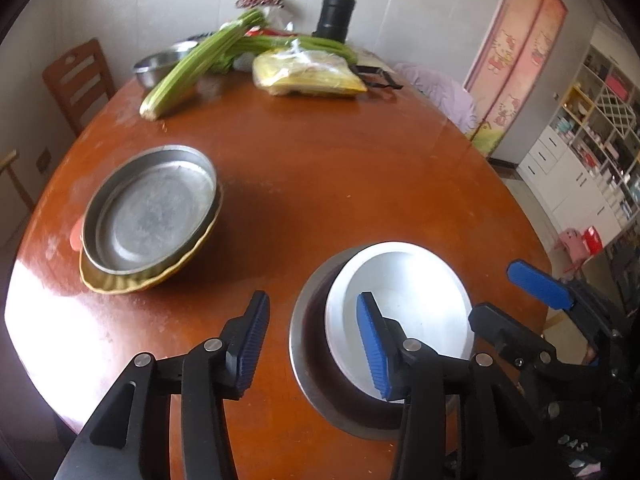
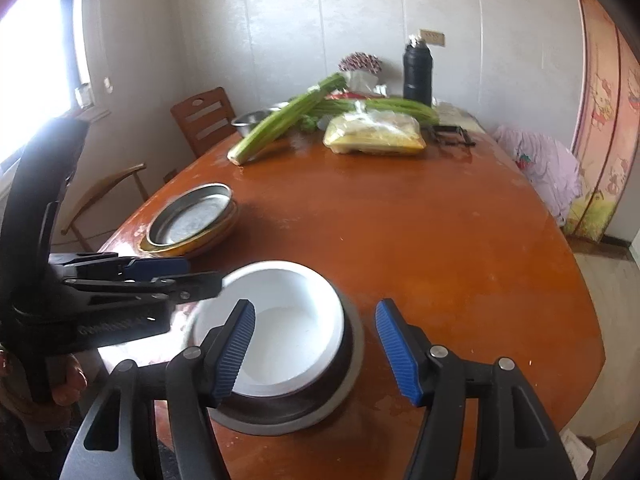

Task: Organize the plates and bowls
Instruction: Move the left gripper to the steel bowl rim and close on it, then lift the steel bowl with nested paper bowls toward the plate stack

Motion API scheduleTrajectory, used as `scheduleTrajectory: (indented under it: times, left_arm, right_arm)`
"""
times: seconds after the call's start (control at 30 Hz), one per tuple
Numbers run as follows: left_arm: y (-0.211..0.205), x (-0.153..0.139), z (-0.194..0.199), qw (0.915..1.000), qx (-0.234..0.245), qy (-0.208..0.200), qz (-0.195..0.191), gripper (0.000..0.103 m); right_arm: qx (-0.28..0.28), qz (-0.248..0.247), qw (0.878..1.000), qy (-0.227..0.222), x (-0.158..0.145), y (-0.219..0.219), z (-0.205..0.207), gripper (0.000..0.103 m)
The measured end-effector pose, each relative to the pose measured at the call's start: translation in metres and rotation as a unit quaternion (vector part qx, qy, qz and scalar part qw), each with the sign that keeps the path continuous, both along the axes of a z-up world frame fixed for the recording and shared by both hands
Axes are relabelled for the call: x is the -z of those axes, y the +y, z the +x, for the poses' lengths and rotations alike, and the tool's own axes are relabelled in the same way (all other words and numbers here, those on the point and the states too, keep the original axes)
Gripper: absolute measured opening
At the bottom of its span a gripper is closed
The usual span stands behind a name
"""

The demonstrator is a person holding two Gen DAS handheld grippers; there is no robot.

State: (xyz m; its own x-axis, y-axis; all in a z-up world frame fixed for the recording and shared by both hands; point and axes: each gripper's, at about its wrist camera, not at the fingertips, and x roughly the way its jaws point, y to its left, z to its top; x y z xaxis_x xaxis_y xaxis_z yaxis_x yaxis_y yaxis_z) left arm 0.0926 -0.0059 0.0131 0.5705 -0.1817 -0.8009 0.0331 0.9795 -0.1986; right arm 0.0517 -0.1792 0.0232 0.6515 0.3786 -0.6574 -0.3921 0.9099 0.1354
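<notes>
On the table [image 1: 360, 168], both the left claw [image 1: 314, 346] and right claw [image 2: 316, 350] gape apart over the white bowl [image 1: 416, 300] nested in a metal bowl [image 1: 316, 392].

The left gripper [image 1: 312, 344] hovers with jaws spread wide, its right finger over the white bowl [image 1: 416, 296]. The right gripper [image 2: 316, 346] also gapes, straddling the bowl's right rim; neither holds anything.
</notes>
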Motion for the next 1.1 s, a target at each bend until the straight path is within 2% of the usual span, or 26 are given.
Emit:
scheduleTrajectory:
  times: [0.17,0.43,0.6,0.77,0.83,0.9,1.1]
  left_arm:
    - [0.008,0.013,0.005,0.9989,-0.002,0.025,-0.039,0.049]
    - [0.003,0.032,0.015,0.9972,-0.001,0.055,-0.050,0.049]
    - [-0.003,0.039,0.016,0.9971,0.007,0.058,-0.050,0.052]
    - [-0.006,0.055,0.022,0.9940,0.017,0.086,-0.065,0.054]
    - [-0.004,0.057,0.025,0.9931,0.020,0.084,-0.079,0.054]
    - [-0.006,0.057,0.026,0.9930,0.026,0.086,-0.077,0.050]
    - [0.004,0.055,0.032,0.9934,0.019,0.085,-0.074,0.050]
  right_arm:
    - [0.005,0.023,0.998,0.056,0.020,-0.011,0.013,0.063]
    - [-0.001,0.038,0.993,0.112,0.046,-0.010,0.022,0.063]
    - [-0.017,0.043,0.991,0.125,0.053,-0.003,0.022,0.064]
    - [-0.022,0.043,0.990,0.134,0.060,0.004,0.024,0.066]
    - [-0.025,0.038,0.990,0.130,0.061,0.006,0.024,0.066]
    - [-0.029,0.040,0.991,0.128,0.060,0.009,0.024,0.065]
    - [-0.037,0.027,0.992,0.120,0.058,0.024,0.030,0.065]
